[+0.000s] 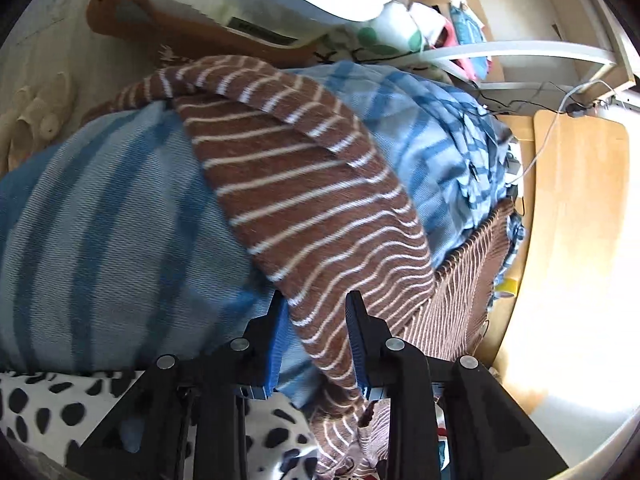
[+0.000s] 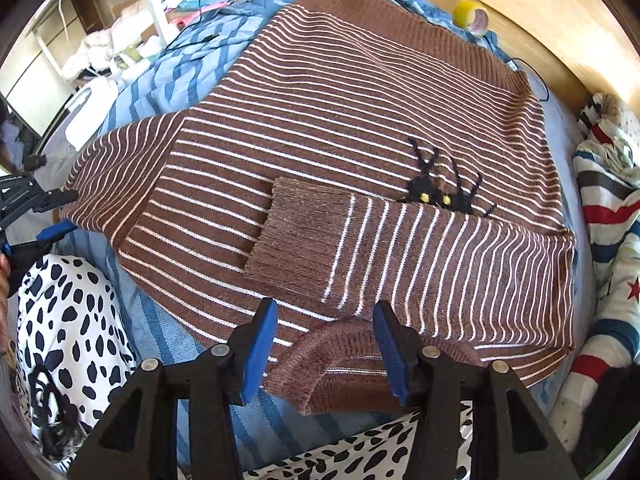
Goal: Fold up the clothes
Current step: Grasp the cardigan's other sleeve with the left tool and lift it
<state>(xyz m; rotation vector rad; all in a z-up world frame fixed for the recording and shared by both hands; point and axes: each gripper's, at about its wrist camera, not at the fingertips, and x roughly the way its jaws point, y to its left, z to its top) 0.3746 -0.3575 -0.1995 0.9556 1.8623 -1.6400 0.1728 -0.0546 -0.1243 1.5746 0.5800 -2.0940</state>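
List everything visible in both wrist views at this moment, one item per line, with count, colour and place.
sweater: one, brown with thin white stripes and a black knitted figure, spread flat on the bed, one sleeve folded across its front
bedsheet: one, blue with darker stripes, under the sweater
spotted fabric: white with black spots, at the near edge of the bed
tape roll: one, yellow, on the wooden surface past the hem
striped cloth: white with red and blue stripes and stars, beside the sweater
cables: thin, black, on the sheet at the far side
left gripper: black with blue pads, over the sweater's sleeve edge
right gripper: black with blue pads, open above the collar
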